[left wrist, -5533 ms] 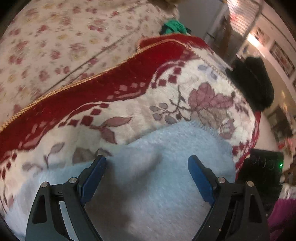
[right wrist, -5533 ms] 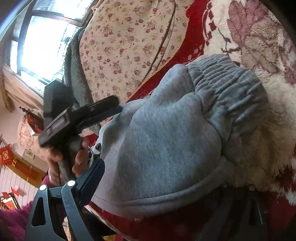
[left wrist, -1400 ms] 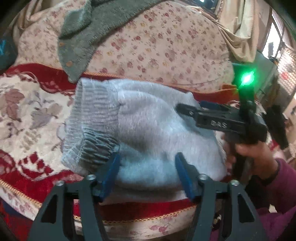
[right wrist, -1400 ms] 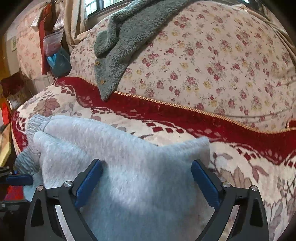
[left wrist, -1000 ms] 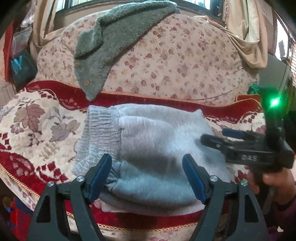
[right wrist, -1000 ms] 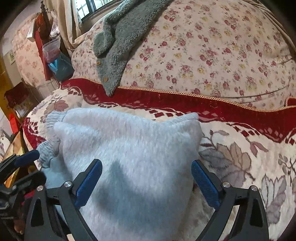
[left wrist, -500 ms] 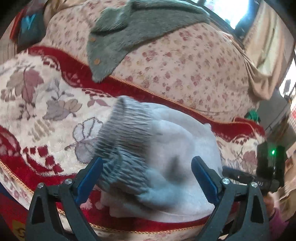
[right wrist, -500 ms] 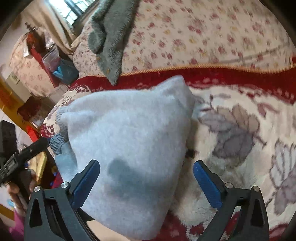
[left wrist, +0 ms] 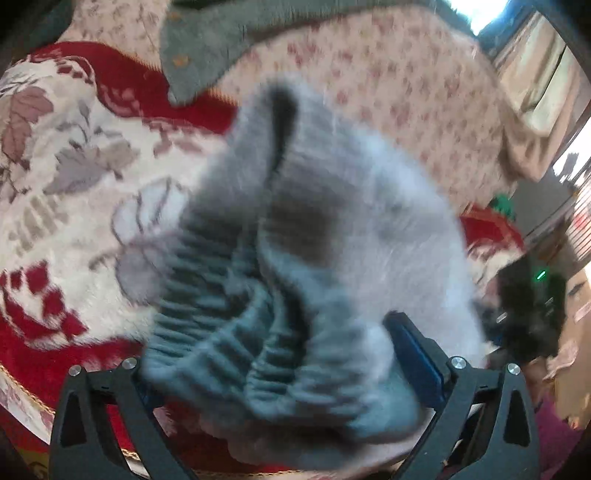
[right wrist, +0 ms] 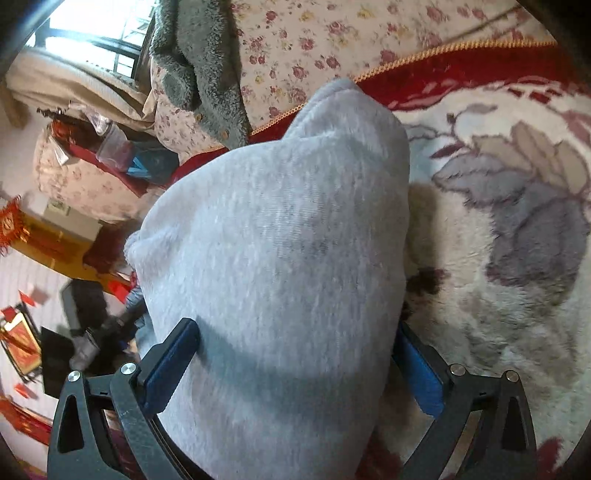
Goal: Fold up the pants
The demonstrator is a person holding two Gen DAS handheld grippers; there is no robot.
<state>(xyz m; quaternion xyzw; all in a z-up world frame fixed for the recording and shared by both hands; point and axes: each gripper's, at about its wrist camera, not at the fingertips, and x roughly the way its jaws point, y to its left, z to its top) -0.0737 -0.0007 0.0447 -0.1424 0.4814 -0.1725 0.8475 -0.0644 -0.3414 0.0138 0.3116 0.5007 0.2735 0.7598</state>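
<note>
The folded grey pants (left wrist: pixel 332 258) lie in a thick bundle on the red and cream floral blanket (left wrist: pixel 66 192). The ribbed waistband (left wrist: pixel 221 332) bulges toward the left wrist camera and the picture is blurred. My left gripper (left wrist: pixel 291 354) is open with its jaws on either side of the waistband end; the left finger is hidden behind the cloth. My right gripper (right wrist: pixel 295 354) is open and straddles the other end of the pants (right wrist: pixel 288 236). The right gripper shows dimly in the left wrist view (left wrist: pixel 528 314).
A floral sofa back (left wrist: pixel 388 92) rises behind the blanket, with a grey-green fleece garment (left wrist: pixel 207 44) draped over it, also in the right wrist view (right wrist: pixel 207 62). A window (right wrist: pixel 92 33) and cluttered room lie to the left in the right wrist view.
Both grippers have moved in close over the pants, so each end of the bundle now sits between open jaws. The waistband end has lifted and bunched toward the left camera.
</note>
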